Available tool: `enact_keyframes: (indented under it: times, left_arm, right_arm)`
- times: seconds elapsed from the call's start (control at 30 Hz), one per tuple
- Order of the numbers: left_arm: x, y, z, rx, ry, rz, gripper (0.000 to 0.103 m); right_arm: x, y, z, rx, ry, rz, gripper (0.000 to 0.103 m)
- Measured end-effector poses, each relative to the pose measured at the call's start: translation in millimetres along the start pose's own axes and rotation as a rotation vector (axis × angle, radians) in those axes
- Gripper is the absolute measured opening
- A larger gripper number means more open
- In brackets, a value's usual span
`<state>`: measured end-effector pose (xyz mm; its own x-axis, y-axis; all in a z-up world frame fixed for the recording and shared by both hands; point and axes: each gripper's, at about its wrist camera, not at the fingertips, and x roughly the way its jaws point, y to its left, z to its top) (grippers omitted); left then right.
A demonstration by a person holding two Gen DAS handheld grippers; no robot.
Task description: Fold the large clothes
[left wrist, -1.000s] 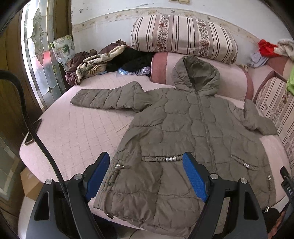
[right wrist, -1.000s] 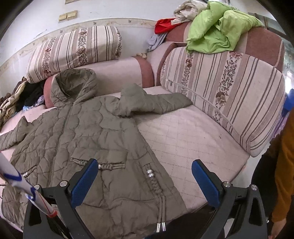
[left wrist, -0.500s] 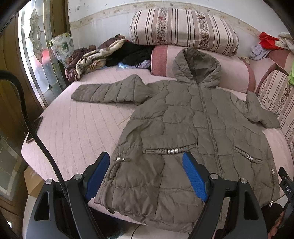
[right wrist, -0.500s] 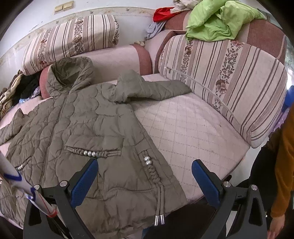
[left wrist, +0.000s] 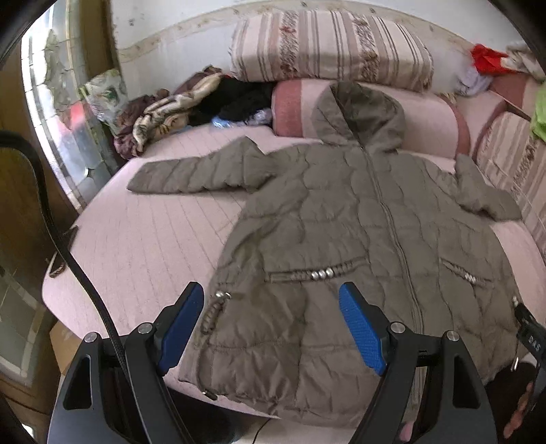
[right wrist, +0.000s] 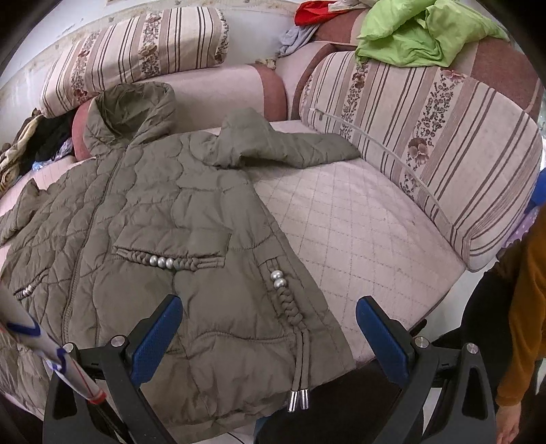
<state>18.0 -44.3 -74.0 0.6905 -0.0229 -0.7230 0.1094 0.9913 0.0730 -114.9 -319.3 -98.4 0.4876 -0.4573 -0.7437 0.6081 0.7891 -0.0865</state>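
Note:
An olive quilted hooded jacket [left wrist: 358, 232] [right wrist: 163, 218] lies front up and zipped on a pink quilted sofa seat [left wrist: 143, 239] [right wrist: 351, 232]. Its sleeves are spread to both sides and its hood rests against the back bolster. In the left wrist view my left gripper [left wrist: 271, 328] hovers open above the jacket's lower left hem, nothing between its blue pads. My right gripper [right wrist: 268, 338] is open above the lower right hem, near the braided drawcord with metal tips [right wrist: 298, 396]. Neither gripper touches the cloth.
Striped cushions [left wrist: 327, 44] [right wrist: 426, 150] line the back and right side. A heap of dark and patterned clothes [left wrist: 191, 106] sits at the back left, green cloth [right wrist: 419, 30] on the sofa back. A phone [left wrist: 59, 266] lies at the seat's left edge. A person's sleeve [right wrist: 525, 307] is at right.
Both grippers have dipped closer to the jacket's hem, so the jacket sits larger and lower in each view. Jaws stay open. The jacket itself has not moved.

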Motion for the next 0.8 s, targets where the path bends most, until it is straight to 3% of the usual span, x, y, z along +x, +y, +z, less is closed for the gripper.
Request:
enact_keyframes:
  times: [0.2,0.8]
  left_arm:
    - [6.3,-2.6,-0.5,0.002,0.038,-0.026,0.081]
    - [8.6,-5.3,-7.1,0.024,0.066,0.001,0.081]
  right_arm:
    - [5.4,3.1,0.2,-0.005,0.015,-0.004,0.103]
    - [4.5,9.4,-4.5,-0.032,0.029,-0.005,0.103]
